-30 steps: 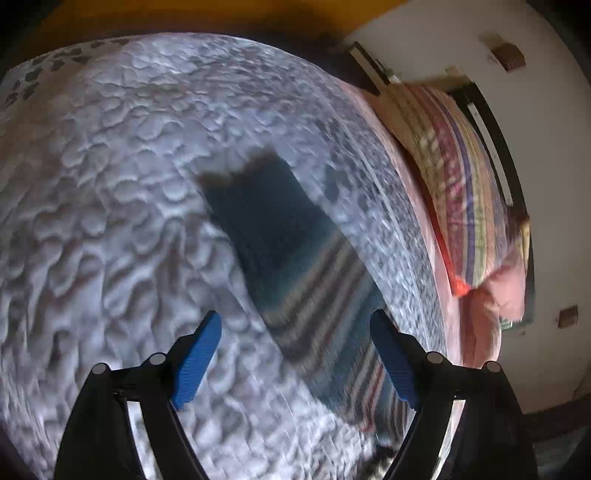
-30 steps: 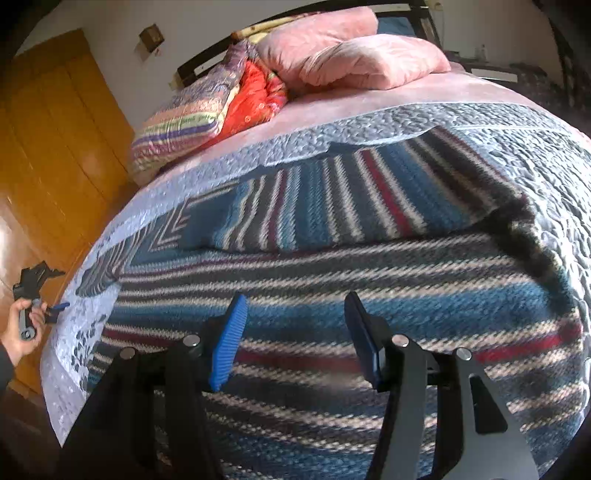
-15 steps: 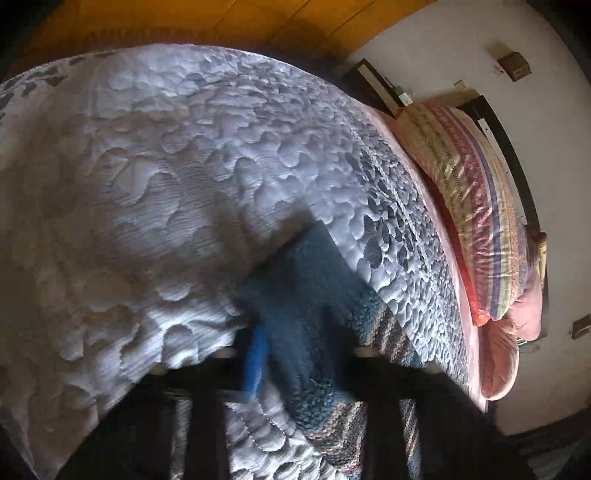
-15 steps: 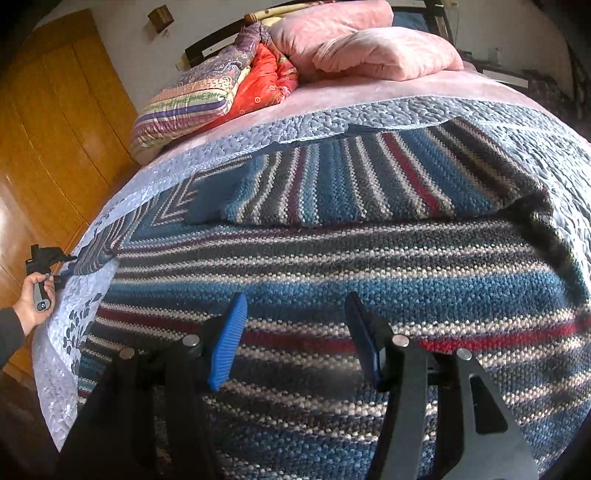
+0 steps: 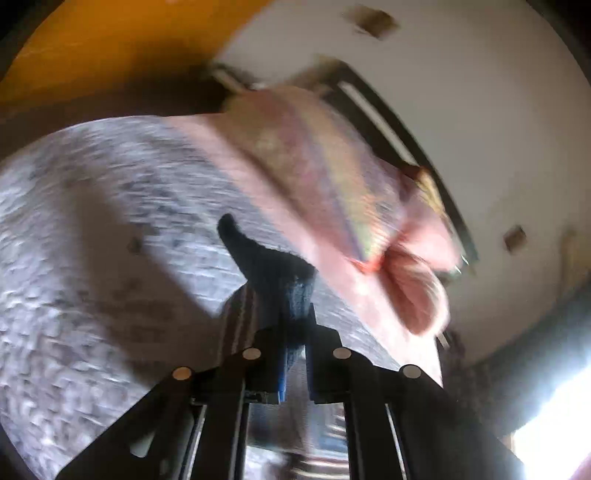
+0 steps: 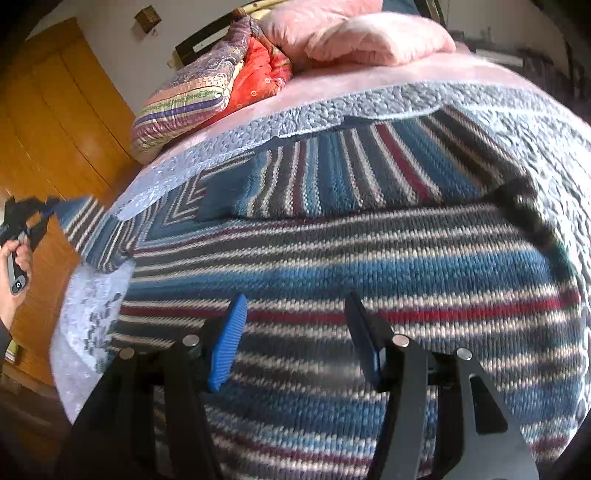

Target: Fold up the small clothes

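A blue, grey, white and red striped knit sweater (image 6: 369,258) lies flat on the bed, one sleeve (image 6: 351,173) folded across its top. My right gripper (image 6: 295,299) hovers open just above the sweater's body with nothing between its fingers. My left gripper (image 5: 295,325) is shut on the dark blue cuff (image 5: 273,266) of the other sleeve, which sticks up from the jaws. The right wrist view shows that left gripper (image 6: 26,218) at the far left, held by a hand (image 6: 14,266), with the striped sleeve end (image 6: 88,229) lifted off the quilt.
A grey-lilac quilted cover (image 6: 369,107) spreads over the bed, also blurred in the left wrist view (image 5: 92,221). At the head lie a striped pillow (image 6: 184,99), a red cushion (image 6: 262,74) and pink pillows (image 6: 369,33). An orange wooden wardrobe (image 6: 55,110) stands to the left.
My left gripper went from open over the sleeve to shut on its cuff, then rose and tilted up, lifting the sleeve end. The right gripper barely shifted.
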The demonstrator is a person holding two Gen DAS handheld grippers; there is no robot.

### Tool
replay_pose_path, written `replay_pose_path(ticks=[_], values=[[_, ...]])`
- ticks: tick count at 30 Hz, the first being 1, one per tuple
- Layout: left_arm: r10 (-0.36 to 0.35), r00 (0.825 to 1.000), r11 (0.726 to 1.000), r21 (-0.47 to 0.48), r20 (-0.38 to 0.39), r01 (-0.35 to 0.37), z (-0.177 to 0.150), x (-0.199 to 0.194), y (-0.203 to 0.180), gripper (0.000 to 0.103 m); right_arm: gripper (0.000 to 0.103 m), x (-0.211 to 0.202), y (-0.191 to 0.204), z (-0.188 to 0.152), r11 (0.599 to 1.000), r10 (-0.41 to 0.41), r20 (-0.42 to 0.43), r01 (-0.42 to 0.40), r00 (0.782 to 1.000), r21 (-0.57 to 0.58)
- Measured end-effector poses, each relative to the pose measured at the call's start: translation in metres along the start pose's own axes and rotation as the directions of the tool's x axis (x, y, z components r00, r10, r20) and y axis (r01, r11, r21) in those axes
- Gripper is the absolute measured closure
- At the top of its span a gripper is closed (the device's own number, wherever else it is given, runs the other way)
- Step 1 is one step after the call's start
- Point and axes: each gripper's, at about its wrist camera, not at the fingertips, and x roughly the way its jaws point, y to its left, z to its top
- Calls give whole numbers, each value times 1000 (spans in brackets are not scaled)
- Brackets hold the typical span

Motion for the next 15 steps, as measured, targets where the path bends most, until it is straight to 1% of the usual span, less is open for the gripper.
replay_pose_path(ticks=[3, 5, 8, 12, 15], values=[[-60, 998, 995, 75, -35, 63, -16, 12, -61, 96, 41, -11, -3, -2, 1000, 15, -18, -15, 1000, 16], [-98, 993, 988, 114, -62, 104, -33, 25, -96, 96, 41, -18, -4, -3, 1000, 20, -26, -19, 999, 15], [-124, 986, 977, 160, -110, 141, -57, 50, -138, 96, 41, -28, -9, -5, 999, 30, -30, -30, 999, 17], [-117, 975, 962, 223, -188, 159, -99, 94, -182, 96, 41, -36, -19, -4, 999, 39, -35, -38, 999, 30], [-90, 962, 949, 272, -256, 161, -138, 129, -207, 96, 41, -35, -27, 0, 998, 47, -48, -45, 998, 38]])
